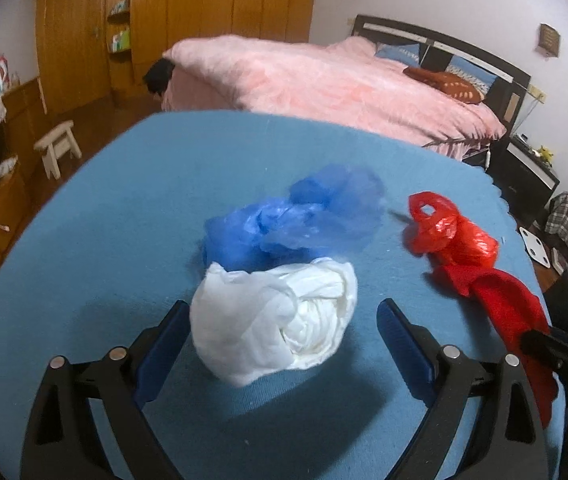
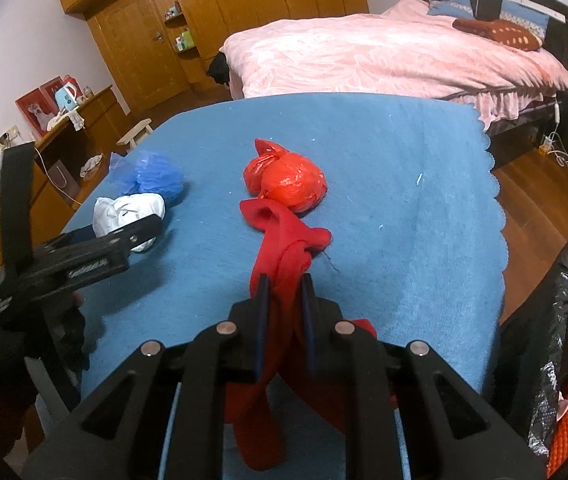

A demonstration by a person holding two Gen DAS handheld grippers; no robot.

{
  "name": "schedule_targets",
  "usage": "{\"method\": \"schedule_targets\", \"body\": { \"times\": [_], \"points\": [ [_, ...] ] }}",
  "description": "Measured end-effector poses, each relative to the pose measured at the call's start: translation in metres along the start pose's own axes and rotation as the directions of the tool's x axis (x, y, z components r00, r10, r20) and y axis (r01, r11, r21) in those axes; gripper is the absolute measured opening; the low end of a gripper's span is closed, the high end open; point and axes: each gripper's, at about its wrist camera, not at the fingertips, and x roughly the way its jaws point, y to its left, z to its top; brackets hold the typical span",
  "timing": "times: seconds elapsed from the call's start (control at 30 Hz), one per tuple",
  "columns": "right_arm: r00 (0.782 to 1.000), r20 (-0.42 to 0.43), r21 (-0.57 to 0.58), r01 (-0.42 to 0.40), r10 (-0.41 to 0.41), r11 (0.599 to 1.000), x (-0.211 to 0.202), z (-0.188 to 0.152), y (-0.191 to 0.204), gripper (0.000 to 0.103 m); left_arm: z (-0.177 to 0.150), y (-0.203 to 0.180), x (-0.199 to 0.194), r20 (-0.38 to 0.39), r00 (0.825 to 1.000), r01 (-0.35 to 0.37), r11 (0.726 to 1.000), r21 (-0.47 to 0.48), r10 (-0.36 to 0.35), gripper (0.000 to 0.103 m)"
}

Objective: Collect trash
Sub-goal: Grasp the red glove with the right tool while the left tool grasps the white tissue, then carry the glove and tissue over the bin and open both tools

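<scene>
The red cloth (image 2: 284, 240) is stretched lengthwise straight out from the right gripper (image 2: 285, 280), its long axis running along the fingers toward the red plastic bag (image 2: 287, 180), which it touches at its far end. The near part of the cloth is pinched between the narrow-set jaws and hangs below them. Ahead of the left gripper (image 1: 282, 316), whose jaws are spread wide, a crumpled white bag (image 1: 276, 320) is seen lying between the fingertips, apparently untouched by either pad. Just beyond it, and touching it, a blue bag (image 1: 295, 216) is bunched. All of this rests on a blue cloth-covered table (image 2: 403, 200). To the right of the right jaws, a black-lined bin (image 2: 555, 320) is found beside the table edge. A bed with a pink cover (image 1: 323, 80) is visible far beyond both jaws.
</scene>
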Motion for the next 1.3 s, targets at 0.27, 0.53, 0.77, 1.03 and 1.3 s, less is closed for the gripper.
{"method": "schedule_targets", "body": {
  "times": [0.27, 0.53, 0.77, 1.03, 1.3],
  "points": [
    [1.0, -0.002, 0.006, -0.005, 0.005, 1.0, -0.004, -0.002, -0.001, 0.015, -0.001, -0.003, 0.001, -0.014, 0.999, 0.032, 0.999, 0.006, -0.032, 0.054],
    [1.0, 0.028, 0.0, -0.009, 0.009, 1.0, -0.017, 0.003, 0.002, 0.015, -0.009, -0.013, -0.023, 0.004, 0.998, 0.056, 0.998, 0.018, -0.056, 0.046],
    [0.997, 0.071, -0.01, -0.017, 0.017, 1.0, -0.041, 0.01, 0.005, 0.015, -0.019, -0.027, -0.056, 0.017, 0.995, 0.097, 0.995, 0.028, -0.097, 0.046],
    [0.993, 0.112, -0.008, -0.024, 0.025, 1.0, -0.072, 0.013, 0.005, 0.015, -0.017, -0.048, -0.093, 0.063, 0.991, 0.115, 0.992, 0.054, -0.119, 0.046],
    [0.985, 0.172, -0.008, -0.012, 0.013, 1.0, -0.113, 0.014, 0.0, 0.015, -0.004, -0.082, -0.118, 0.115, 0.982, 0.14, 0.986, 0.09, -0.149, 0.046]
  ]
}}
